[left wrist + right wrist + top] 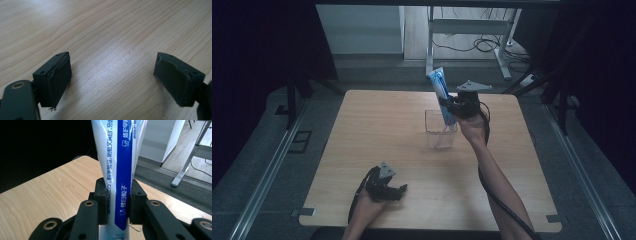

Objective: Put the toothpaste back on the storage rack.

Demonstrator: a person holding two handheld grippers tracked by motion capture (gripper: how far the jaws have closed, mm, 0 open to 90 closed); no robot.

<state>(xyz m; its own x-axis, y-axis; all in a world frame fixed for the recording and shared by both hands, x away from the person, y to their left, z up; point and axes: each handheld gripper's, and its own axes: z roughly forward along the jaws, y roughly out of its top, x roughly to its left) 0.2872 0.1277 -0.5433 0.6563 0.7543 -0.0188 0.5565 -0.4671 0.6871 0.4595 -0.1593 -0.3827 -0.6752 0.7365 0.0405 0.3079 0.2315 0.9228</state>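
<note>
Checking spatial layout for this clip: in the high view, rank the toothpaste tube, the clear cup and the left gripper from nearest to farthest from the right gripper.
1. Toothpaste tube: clamped in the right gripper, tilted above the cup.
2. Clear cup: just below and left of it, mid-table.
3. Left gripper: near the table's front edge, open.

Counter [377, 130]: you work at a light wood-grain top with rounded corners.
Floor [257, 165]: grey, with metal rails [267, 175] along both sides.
Beyond: a white desk frame [472, 30] over loose cables [484, 45] (well apart from the counter).
Sides: dark curtains [257, 45].
</note>
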